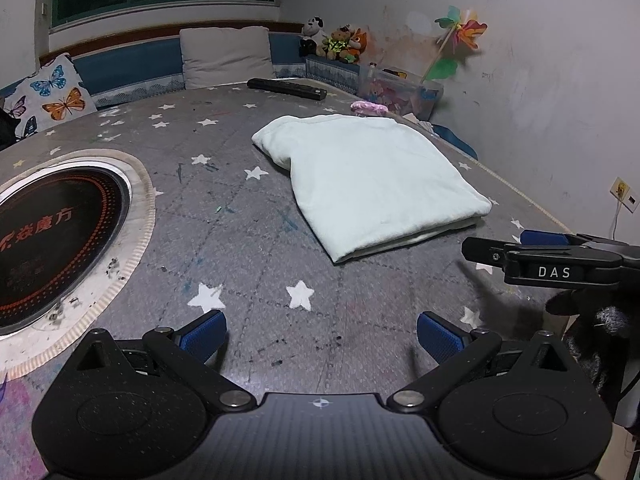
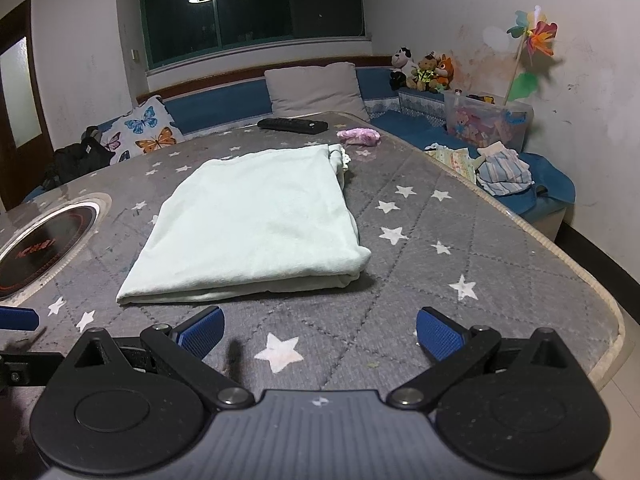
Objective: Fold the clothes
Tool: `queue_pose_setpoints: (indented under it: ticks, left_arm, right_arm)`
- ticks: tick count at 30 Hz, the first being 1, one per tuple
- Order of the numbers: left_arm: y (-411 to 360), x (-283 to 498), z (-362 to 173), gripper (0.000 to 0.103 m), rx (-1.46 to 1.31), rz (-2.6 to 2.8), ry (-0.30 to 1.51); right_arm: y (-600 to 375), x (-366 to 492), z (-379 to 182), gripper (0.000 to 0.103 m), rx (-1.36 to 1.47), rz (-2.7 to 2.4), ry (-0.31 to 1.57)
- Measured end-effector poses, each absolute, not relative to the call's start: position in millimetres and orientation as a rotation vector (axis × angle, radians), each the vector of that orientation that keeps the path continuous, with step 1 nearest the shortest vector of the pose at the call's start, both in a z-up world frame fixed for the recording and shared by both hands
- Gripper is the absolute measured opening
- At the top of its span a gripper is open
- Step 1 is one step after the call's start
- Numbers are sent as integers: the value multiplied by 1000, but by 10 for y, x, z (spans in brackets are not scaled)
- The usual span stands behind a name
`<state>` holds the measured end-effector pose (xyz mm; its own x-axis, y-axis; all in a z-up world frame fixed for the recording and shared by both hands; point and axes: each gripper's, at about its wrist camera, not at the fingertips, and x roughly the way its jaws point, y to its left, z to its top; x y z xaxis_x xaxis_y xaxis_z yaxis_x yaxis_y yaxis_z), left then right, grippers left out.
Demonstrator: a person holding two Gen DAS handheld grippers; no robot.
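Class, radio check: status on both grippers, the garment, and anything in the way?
Left gripper open, empty. Right gripper open, empty. Pale garment lies folded flat on the table. Path clear; remote and pink cloth sit beyond.

We see our two black grippers, left [image 1: 322,336] and right [image 2: 320,334], with ribbed blue pads [image 1: 204,334], silver pivot screws and white "DAS" lettering [image 1: 554,272].
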<state>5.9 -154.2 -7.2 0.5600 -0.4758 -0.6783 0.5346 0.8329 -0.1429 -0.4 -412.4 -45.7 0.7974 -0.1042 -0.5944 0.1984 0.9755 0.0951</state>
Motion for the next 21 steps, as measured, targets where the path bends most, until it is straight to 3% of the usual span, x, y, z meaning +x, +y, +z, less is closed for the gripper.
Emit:
queue_pose_setpoints:
  ticks: [21]
  left_arm:
    - [-1642, 192, -20, 103, 84, -617, 765]
  right_arm:
    - [-4112, 117, -461, 103, 147, -157, 638]
